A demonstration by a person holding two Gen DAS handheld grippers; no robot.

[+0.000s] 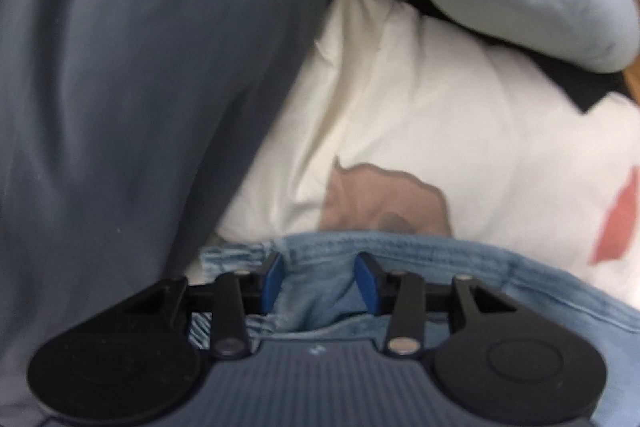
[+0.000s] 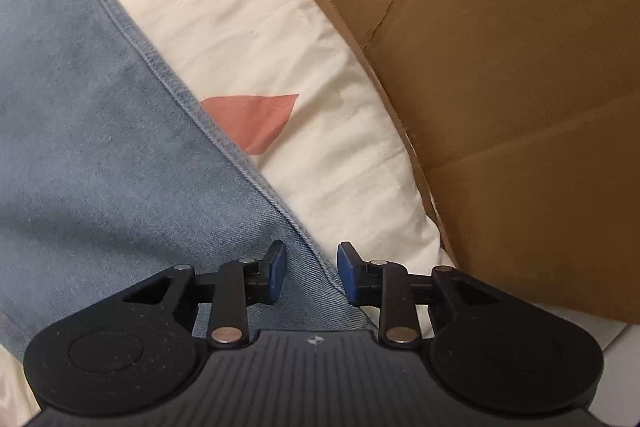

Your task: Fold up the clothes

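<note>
Both grippers, left gripper (image 1: 320, 281) and right gripper (image 2: 311, 273), gape half-wide over denim garment (image 2: 100, 147).

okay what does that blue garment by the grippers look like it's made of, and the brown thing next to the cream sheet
The blue garment looks like denim: faded matte blue with a fine diagonal twill weave and a thick stitched hem. The brown thing looks like corrugated cardboard: flat matte tan panels with fold creases and a raw torn edge. The cream sheet seems to be plain woven cotton, softly wrinkled, with printed patches.

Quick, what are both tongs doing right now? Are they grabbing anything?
Left tongs: open, denim hem between them, not pinched.
Right tongs: open, over the denim edge, holding nothing.
</note>
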